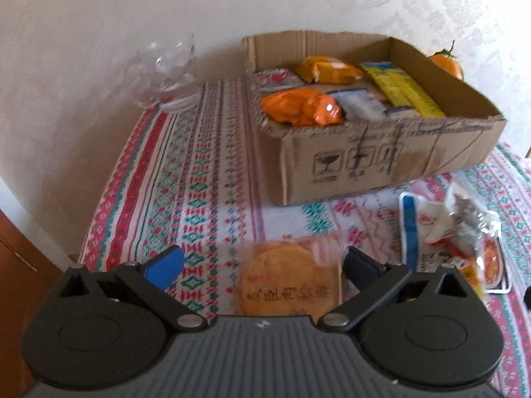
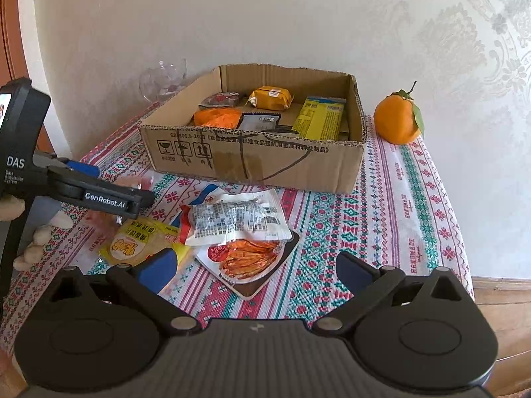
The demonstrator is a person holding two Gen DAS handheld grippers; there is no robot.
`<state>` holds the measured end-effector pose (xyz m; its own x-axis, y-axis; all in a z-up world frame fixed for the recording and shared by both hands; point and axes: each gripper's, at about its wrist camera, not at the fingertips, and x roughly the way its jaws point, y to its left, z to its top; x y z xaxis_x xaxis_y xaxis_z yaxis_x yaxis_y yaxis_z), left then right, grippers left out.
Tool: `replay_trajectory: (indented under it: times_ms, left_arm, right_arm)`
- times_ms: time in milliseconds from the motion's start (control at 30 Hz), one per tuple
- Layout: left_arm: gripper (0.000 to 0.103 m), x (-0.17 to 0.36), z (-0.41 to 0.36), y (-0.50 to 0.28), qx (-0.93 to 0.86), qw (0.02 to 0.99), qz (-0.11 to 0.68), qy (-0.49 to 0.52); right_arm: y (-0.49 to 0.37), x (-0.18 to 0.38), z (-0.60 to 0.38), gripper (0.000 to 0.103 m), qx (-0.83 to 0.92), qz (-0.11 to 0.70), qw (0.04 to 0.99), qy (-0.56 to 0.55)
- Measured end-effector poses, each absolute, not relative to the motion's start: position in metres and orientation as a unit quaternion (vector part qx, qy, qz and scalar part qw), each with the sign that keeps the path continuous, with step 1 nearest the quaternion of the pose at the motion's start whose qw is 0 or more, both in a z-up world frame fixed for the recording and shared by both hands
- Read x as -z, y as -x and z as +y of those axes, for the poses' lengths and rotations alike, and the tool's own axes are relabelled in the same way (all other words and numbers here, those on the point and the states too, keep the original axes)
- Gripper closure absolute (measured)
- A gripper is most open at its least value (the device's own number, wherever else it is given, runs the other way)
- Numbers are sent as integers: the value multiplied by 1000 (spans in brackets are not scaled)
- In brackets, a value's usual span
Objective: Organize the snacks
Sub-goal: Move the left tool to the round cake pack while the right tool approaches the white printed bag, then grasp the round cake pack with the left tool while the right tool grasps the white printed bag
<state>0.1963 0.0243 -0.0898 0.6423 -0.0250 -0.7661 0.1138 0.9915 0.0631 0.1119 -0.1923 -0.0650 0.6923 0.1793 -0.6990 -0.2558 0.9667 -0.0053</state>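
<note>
The left gripper (image 1: 262, 267) hovers with fingers spread around the pancake packet (image 1: 287, 283) near the tabletop's front edge; the right gripper (image 2: 252, 270) is released too. Close squarely, then lift over the cardboard box (image 2: 259, 162) wall.

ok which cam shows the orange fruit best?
Right wrist view: the orange fruit shows whole and sharp, stem and leaf included, on the cloth right of the cardboard box. The left wrist view catches only its blurred top behind the box's far wall.
</note>
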Motion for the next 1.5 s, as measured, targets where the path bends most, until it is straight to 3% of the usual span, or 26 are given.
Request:
replay_trajectory:
  times_ms: [333,767,1500]
  left_arm:
    - [0,98,41,-194,41,904,425,-9]
    - [0,98,41,-191,48,907,417,-12]
    - [1,86,41,-173,75,913,400,-22]
  right_arm:
    - [-146,63,-182,0,-170,364,915,49]
    - [-190,93,-185,0,-215,410,885,41]
    - [-165,104,-228,0,-138,406,900,77]
